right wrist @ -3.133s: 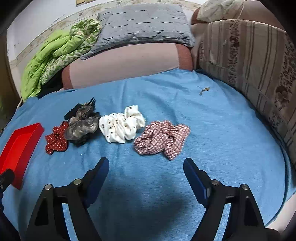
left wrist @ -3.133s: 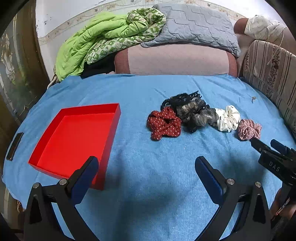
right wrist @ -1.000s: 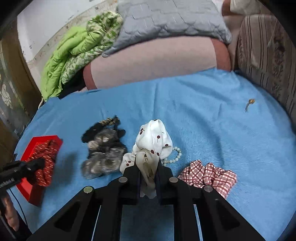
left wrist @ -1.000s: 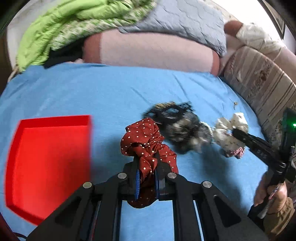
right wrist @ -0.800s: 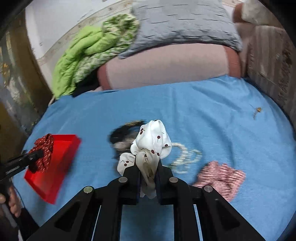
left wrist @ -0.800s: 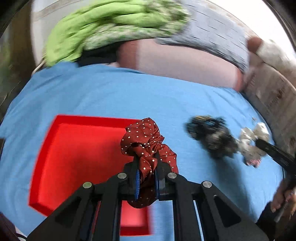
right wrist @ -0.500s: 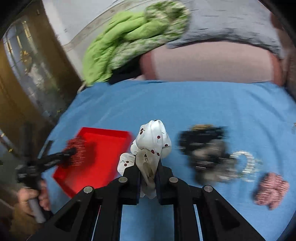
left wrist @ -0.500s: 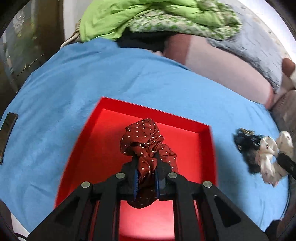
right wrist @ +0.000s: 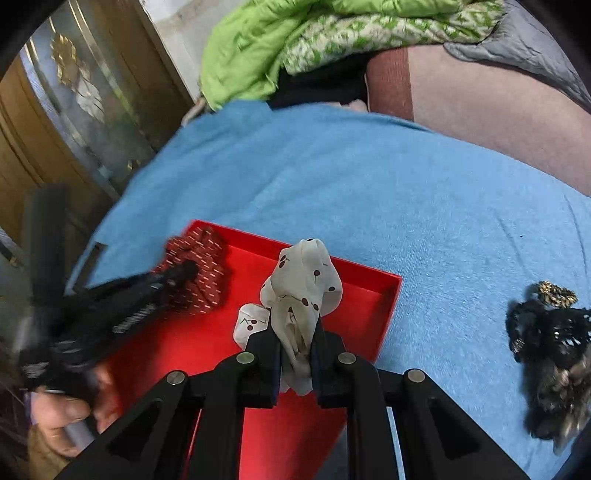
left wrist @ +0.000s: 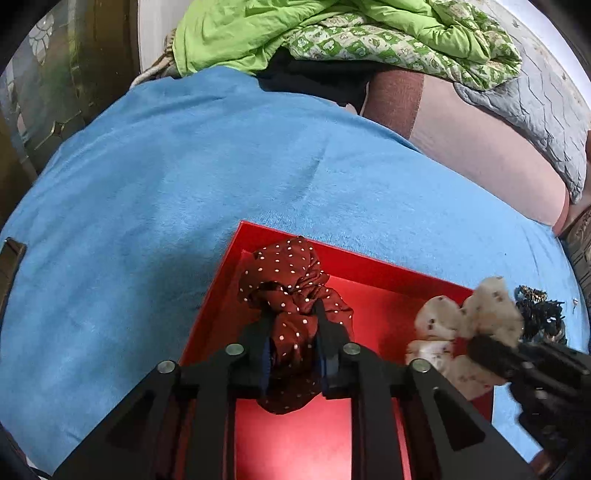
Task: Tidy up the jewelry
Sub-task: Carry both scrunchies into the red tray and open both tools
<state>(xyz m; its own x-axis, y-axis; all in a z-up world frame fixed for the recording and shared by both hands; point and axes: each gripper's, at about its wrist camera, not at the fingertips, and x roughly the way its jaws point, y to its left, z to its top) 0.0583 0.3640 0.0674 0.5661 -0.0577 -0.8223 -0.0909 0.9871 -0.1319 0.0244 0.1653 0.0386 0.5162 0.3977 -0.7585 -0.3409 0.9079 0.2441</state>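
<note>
A red tray (left wrist: 391, 273) lies on the blue bed cover; it also shows in the right wrist view (right wrist: 384, 295). My left gripper (left wrist: 293, 332) is shut on a dark red polka-dot scrunchie (left wrist: 288, 273) and holds it over the tray's far left part. My right gripper (right wrist: 297, 343) is shut on a white cherry-print scrunchie (right wrist: 303, 280) over the tray's right part. The white scrunchie also shows in the left wrist view (left wrist: 476, 314), the red one blurred in the right wrist view (right wrist: 207, 269).
A black and grey pile of scrunchies (right wrist: 554, 354) lies on the blue cover (right wrist: 369, 177) right of the tray. Green bedding (left wrist: 332, 29), a grey pillow (left wrist: 535, 99) and a pink bolster (left wrist: 480, 147) line the far edge. A cabinet (right wrist: 74, 110) stands at the left.
Both grippers have carried their scrunchies left from the pile to above the red tray. The right gripper has come in beside the left one over the tray.
</note>
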